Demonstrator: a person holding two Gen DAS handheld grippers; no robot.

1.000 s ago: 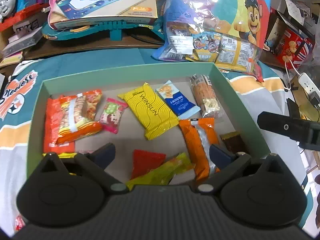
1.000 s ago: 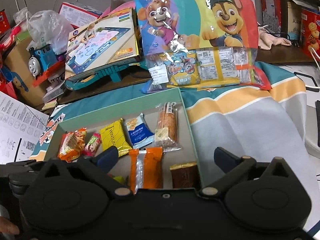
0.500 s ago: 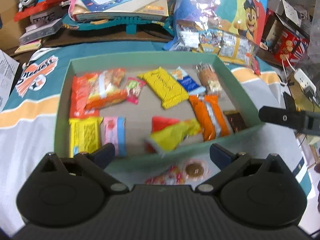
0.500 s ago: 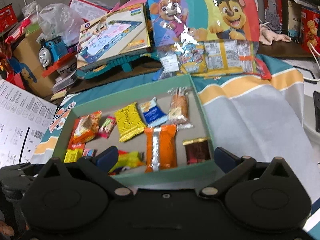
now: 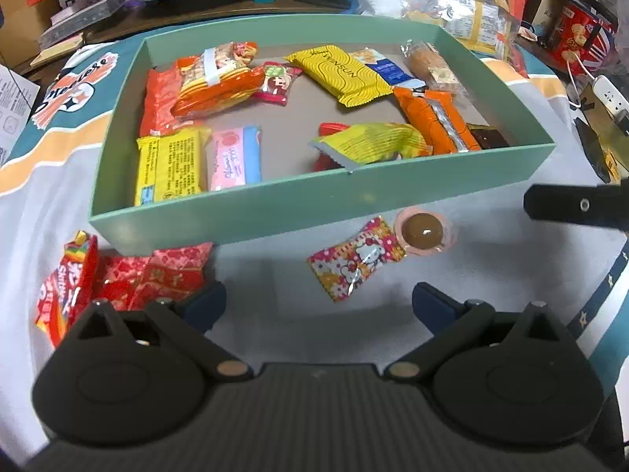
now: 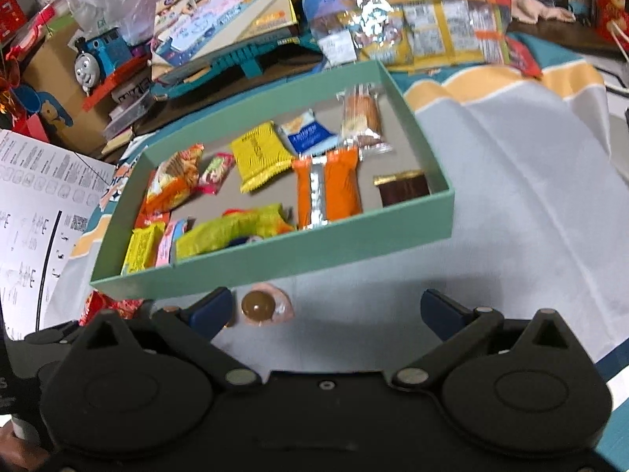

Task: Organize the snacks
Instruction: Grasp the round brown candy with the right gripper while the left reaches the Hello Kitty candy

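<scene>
While both hand-held grippers gape empty, the Hello Kitty candy [image 5: 355, 258] lies ahead, seemingly untouched.

Striped blanket [image 5: 275, 306] under green box [image 5: 314, 200], cat-print candy [image 5: 355, 261], round jelly cup [image 5: 424, 230], red packets [image 5: 153, 275].

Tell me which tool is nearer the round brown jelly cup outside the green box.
Right. The right tool has the jelly cup just inside its left fingertip; the left tool sits farther back, with the cup ahead and rightward.

yellow wavy packet [image 5: 343, 74]: "winsun", upside down.
</scene>
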